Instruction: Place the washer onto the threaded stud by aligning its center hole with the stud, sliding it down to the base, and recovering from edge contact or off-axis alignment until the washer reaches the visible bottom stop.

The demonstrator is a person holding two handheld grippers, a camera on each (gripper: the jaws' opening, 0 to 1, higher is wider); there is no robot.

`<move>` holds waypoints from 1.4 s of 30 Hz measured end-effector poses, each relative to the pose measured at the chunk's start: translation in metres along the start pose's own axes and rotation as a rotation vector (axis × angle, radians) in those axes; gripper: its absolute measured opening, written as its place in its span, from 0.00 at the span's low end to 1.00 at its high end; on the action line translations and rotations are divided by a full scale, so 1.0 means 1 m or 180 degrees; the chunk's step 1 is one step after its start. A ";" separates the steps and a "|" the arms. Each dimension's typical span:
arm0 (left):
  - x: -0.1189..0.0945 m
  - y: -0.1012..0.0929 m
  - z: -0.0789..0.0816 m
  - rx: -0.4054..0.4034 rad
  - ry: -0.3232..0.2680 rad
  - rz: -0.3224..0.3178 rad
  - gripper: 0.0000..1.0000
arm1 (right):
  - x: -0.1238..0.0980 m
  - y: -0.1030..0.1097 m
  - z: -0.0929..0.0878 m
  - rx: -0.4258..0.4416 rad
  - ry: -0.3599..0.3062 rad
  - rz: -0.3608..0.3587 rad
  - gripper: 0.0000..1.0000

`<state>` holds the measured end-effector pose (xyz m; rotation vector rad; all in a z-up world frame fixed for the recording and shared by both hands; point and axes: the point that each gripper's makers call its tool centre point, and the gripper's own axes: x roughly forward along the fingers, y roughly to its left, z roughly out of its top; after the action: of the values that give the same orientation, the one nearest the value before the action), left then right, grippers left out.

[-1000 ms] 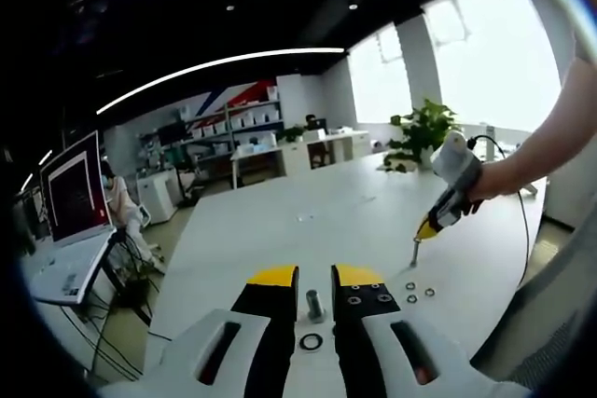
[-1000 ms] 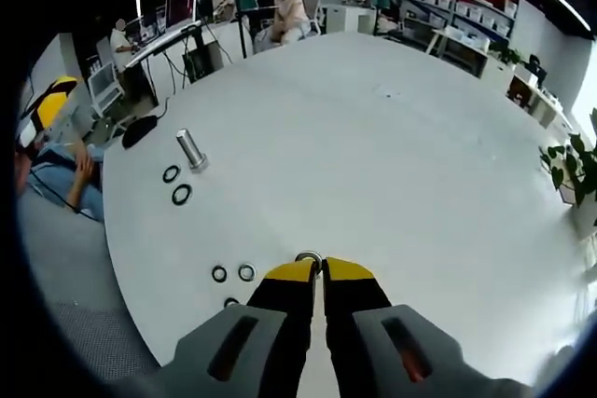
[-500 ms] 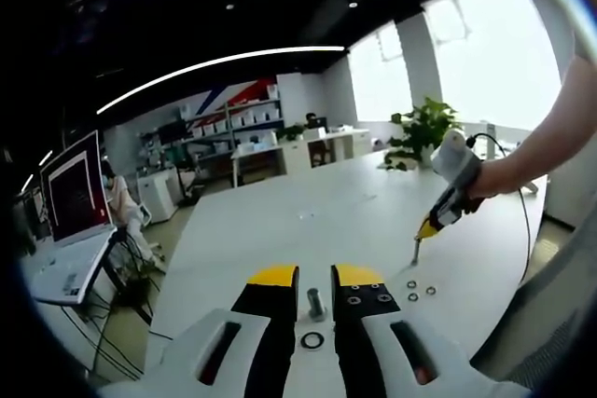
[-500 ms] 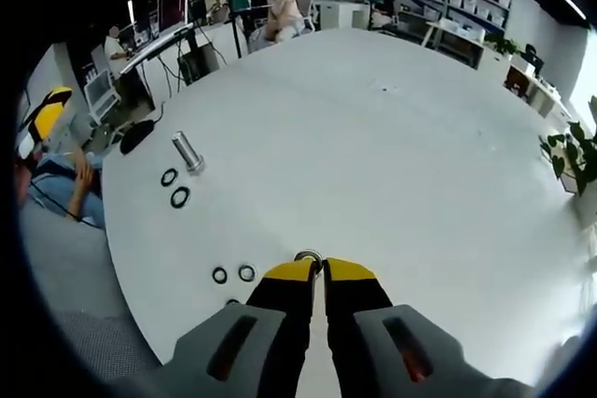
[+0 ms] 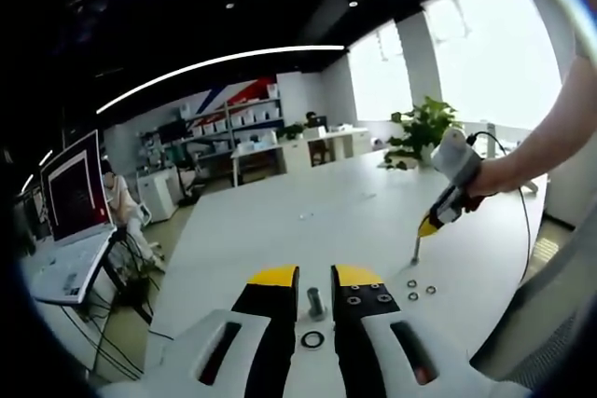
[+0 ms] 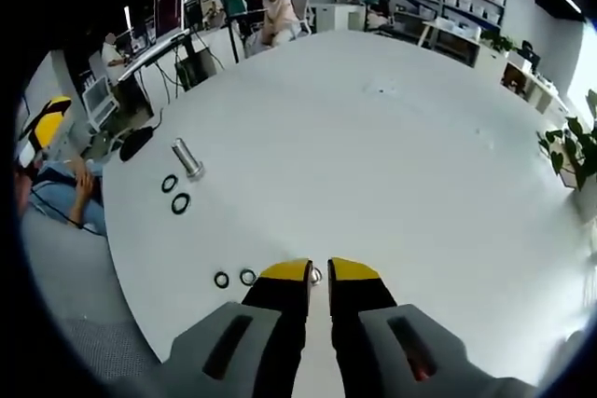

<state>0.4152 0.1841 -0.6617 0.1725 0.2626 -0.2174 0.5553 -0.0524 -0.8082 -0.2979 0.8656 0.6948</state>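
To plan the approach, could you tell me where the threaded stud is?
In the left gripper view, the threaded stud stands upright on the table between that gripper's jaws, just beyond a washer.

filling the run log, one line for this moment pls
right claw: shut on small metal washer | left claw: open around upright threaded steel stud

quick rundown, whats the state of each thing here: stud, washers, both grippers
threaded stud: upright on the table, bare, no washer on it
two washers beside the stud: flat on the table
two more washers: flat, near the right gripper
right gripper: pinching a washer at its tips
left gripper: open, astride the stud
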 end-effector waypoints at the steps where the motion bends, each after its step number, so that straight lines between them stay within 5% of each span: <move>1: 0.000 0.000 0.000 -0.0011 -0.0004 -0.0004 0.12 | -0.001 0.001 0.001 0.0015 -0.0011 0.0005 0.09; 12: 0.000 0.000 0.000 -0.0010 -0.0005 -0.0003 0.12 | -0.003 0.009 -0.001 0.0013 -0.0069 0.0054 0.10; 42: -0.001 0.000 0.000 -0.0002 -0.0002 0.0007 0.12 | 0.008 0.046 -0.054 0.0004 0.0260 0.0303 0.12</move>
<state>0.4145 0.1844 -0.6615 0.1721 0.2619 -0.2151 0.4956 -0.0418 -0.8469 -0.2869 0.9626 0.7746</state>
